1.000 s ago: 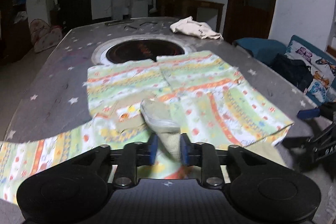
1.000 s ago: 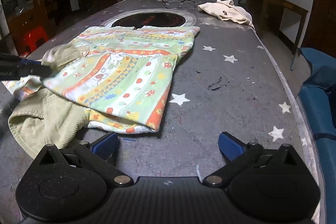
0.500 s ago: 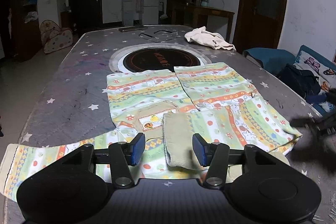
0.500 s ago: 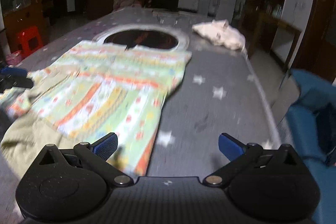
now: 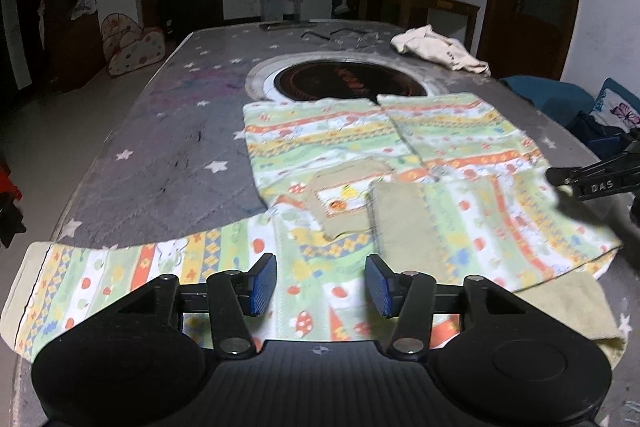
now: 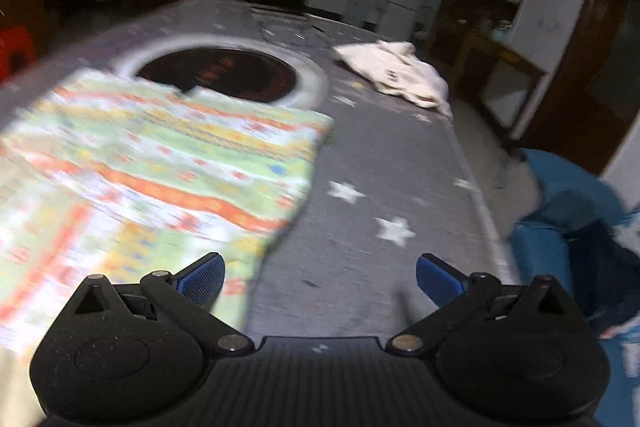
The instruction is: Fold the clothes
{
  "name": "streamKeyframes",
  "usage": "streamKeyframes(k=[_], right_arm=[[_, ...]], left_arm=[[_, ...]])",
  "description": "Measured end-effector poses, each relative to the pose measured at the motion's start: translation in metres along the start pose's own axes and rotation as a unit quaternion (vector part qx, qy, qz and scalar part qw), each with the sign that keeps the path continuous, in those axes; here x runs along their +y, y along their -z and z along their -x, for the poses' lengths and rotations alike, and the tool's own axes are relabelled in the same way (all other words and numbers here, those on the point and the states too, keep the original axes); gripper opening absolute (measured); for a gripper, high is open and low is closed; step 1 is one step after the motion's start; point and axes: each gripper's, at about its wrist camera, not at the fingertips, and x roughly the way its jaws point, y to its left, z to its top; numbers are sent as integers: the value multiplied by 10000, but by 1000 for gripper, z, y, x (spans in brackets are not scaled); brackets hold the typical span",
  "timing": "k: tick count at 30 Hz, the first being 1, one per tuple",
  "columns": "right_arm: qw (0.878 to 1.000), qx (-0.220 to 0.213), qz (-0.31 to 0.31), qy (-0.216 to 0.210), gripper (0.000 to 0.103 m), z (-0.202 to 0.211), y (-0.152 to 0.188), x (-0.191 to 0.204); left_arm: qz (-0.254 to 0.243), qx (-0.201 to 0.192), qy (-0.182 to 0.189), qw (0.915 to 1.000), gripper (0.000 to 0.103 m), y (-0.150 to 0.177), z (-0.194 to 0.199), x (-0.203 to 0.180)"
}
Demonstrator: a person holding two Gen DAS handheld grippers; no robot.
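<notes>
Folding partly complete: one sleeve [image 5: 404, 215] lies folded ahead of the released left gripper [image 5: 320, 285], the other sleeve [image 5: 132, 275] remains; right gripper [image 6: 320, 277] released.

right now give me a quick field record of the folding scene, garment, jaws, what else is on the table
garment: patterned shirt lying flat on the star-print table, one sleeve laid across the front
left gripper: jaws open, empty, over the shirt's near edge
right gripper: jaws open, empty, by the shirt's side edge
other cloth: cream garment, crumpled, far side
table centre: round dark inset
</notes>
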Motion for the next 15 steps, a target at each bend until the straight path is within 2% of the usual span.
streamKeyframes(k=[3, 5, 7, 9, 11, 15], right_arm=[[9998, 23, -175, -4, 103, 4, 2, -8], [9998, -97, -22, 194, 103, 11, 2, -6], [9995, -229, 44, 191, 103, 18, 1, -4], [9995, -323, 28, -12, 103, 25, -1, -2], [9989, -383, 20, -275, 103, 30, -2, 3], [9963, -422, 145, -737, 103, 38, 0, 19]], left_arm=[[2, -34, -1, 10000, 52, -2, 2, 1], [2, -153, 47, 9999, 52, -5, 8, 0], [-2, -272, 180, 9995, 51, -10, 13, -5], [-23, -333, 396, 9987, 51, -12, 15, -13], [-136, -350, 631, 9973, 39, -14, 15, -26], [-440, -339, 921, 9942, 30, -10, 10, -48]])
